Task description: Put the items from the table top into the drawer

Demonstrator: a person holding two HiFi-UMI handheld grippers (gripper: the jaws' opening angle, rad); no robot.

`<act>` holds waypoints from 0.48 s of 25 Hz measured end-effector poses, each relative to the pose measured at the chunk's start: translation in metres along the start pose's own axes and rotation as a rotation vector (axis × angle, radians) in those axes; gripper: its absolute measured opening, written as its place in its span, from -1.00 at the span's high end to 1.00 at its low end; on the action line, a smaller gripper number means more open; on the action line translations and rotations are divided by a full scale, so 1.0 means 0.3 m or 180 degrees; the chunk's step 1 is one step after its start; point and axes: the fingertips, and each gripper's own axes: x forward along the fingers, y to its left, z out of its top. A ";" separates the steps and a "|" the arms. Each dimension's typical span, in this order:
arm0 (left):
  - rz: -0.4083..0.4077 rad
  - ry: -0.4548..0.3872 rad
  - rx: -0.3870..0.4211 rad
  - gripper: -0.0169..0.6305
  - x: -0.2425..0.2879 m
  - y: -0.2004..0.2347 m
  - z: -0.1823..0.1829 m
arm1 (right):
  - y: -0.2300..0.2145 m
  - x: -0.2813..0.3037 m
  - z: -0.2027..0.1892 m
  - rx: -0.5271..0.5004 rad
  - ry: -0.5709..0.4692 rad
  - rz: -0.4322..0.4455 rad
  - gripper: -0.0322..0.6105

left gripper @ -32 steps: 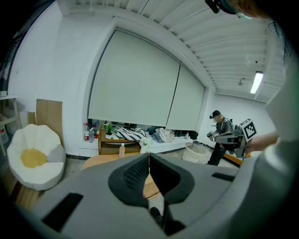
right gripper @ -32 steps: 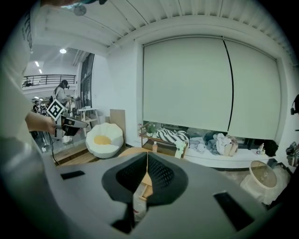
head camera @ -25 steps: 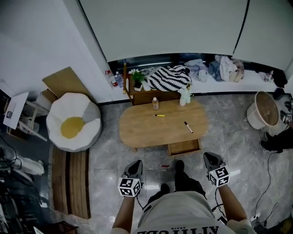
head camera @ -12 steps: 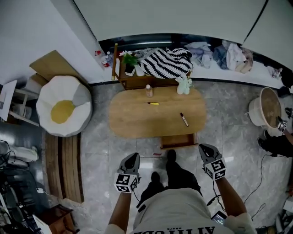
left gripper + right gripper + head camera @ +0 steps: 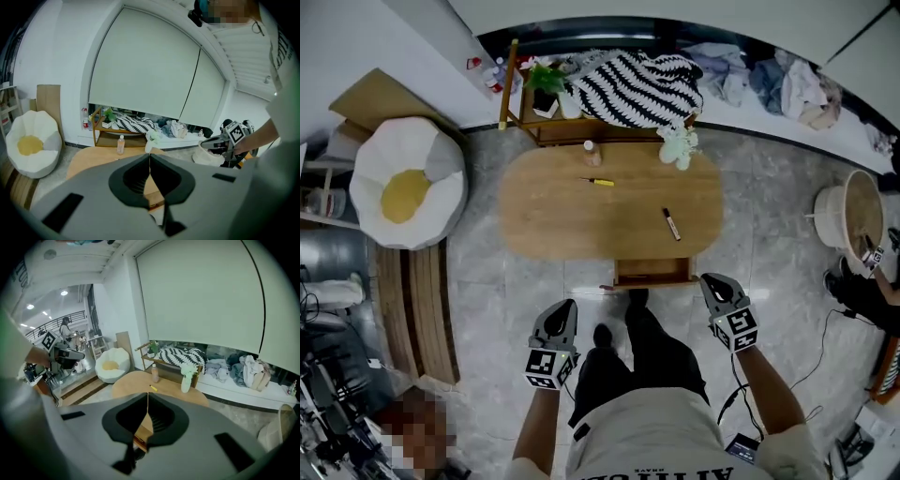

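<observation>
Visibly, left claw [image 5: 564, 307] closed, empty, right claw [image 5: 711, 279] closed, empty, shirt print [image 5: 661, 472] unreadable.

Grey left claw [image 5: 565, 306], right claw [image 5: 711, 280], marker cubes [image 5: 547, 367], pale shirt [image 5: 647, 433], black trousers [image 5: 664, 354]

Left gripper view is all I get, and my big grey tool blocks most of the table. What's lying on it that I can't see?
Observer: A dark marker lies on the table, toward its front right. It is hidden in your view.
Operator: Is my tool over the table?
Observer: No. The head view shows the left tool over the floor, short of the table's front edge.
Operator: Is the other tool carrying something?
Observer: No. The right tool is shut with nothing between its jaws.
</observation>
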 end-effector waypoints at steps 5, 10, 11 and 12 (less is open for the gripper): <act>-0.0041 0.0168 -0.0048 0.88 0.118 0.004 -0.070 | -0.088 0.137 -0.085 0.0103 0.0145 0.0049 0.83; -0.0042 0.0272 -0.0051 0.88 0.213 -0.002 -0.090 | -0.169 0.260 -0.175 0.0233 0.0283 0.0088 0.83; -0.0047 0.0277 -0.0057 0.88 0.229 -0.001 -0.091 | -0.182 0.285 -0.191 0.0259 0.0310 0.0089 0.83; -0.0053 0.0284 -0.0064 0.88 0.244 0.002 -0.094 | -0.193 0.310 -0.207 0.0284 0.0336 0.0089 0.83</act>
